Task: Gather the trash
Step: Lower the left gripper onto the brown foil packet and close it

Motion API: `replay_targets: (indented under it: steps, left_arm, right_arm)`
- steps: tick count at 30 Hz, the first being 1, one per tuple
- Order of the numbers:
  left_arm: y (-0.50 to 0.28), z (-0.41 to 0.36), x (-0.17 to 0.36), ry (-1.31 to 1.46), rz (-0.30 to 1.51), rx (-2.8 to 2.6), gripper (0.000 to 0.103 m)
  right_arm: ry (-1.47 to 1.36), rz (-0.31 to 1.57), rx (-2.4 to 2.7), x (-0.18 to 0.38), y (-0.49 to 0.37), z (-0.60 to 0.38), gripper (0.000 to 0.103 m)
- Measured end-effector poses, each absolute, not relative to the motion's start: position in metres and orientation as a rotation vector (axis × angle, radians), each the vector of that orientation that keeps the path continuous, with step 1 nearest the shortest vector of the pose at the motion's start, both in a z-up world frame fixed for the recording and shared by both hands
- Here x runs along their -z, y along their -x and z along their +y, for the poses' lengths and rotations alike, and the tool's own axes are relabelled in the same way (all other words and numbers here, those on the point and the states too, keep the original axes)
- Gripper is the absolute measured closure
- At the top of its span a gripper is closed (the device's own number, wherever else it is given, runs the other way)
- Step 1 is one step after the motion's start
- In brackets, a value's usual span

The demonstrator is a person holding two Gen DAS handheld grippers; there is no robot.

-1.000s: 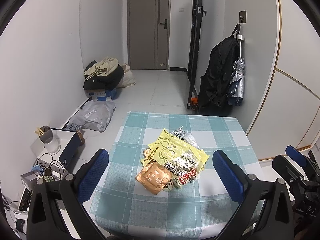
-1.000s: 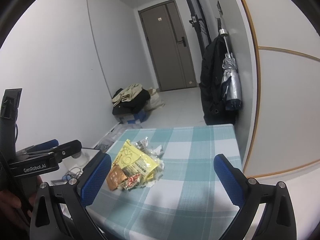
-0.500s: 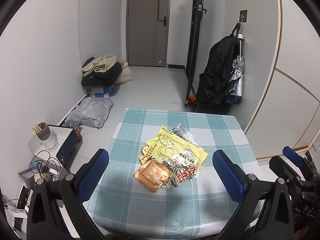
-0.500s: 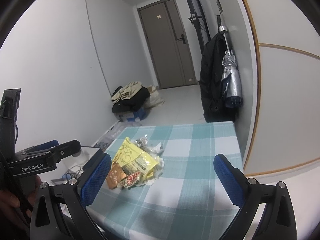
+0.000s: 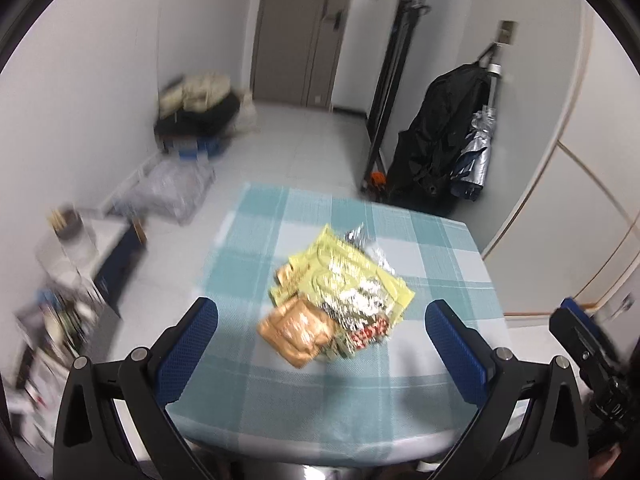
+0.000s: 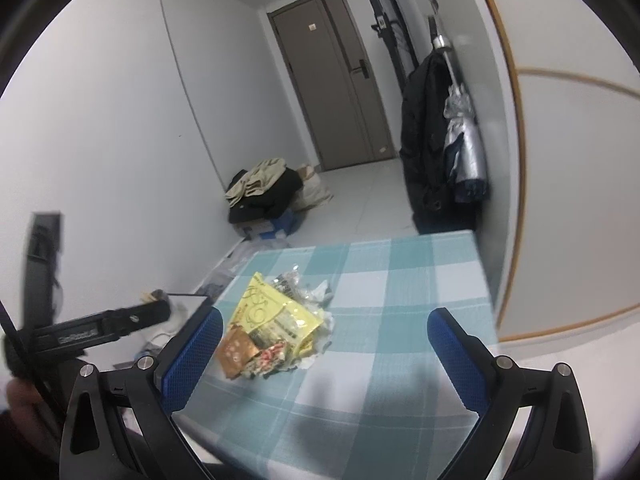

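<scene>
Yellow-topped wrapper pile [image 5: 336,300] on checked tablecloth [image 5: 400,392], ahead of left tool [image 5: 320,340].

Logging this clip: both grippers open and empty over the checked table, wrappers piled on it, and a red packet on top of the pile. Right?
Not quite. The top packet is yellow, not red, as the left wrist view shows. The rest holds: left gripper and right gripper have jaws open and empty over the checked table.
</scene>
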State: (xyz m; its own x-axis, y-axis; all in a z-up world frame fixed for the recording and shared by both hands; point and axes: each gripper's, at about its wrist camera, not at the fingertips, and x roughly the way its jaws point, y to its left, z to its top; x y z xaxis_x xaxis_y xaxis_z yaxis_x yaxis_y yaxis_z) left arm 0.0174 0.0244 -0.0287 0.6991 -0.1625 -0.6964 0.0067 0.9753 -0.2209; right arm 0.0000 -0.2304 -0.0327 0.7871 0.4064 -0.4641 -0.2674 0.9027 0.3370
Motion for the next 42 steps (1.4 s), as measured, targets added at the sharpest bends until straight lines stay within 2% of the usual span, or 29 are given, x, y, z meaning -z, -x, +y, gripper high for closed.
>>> replay_targets:
  steps: [5,17,36,40,42]
  left_arm:
    - [-0.034,0.053,0.054,0.395,0.919,0.107,0.001]
    - [-0.066,0.053,0.095,0.48,1.115,0.156,0.001]
    - [-0.101,0.052,0.13,0.54,1.24,0.038,0.002]
    - [-0.1,0.05,0.129,0.511,1.233,0.021,0.008]
    - [-0.098,0.049,0.128,0.487,1.225,0.004,0.017]
  right_arm:
    - [-0.284,0.592,-0.403,0.038,-0.011,-0.228,0.0]
    - [-0.302,0.634,-0.436,0.048,-0.036,-0.226,0.0]
    - [-0.338,0.678,-0.447,0.056,-0.046,-0.233,0.0]
    - [-0.336,0.672,-0.447,0.055,-0.045,-0.233,0.0]
    - [-0.335,0.668,-0.447,0.055,-0.044,-0.233,0.0]
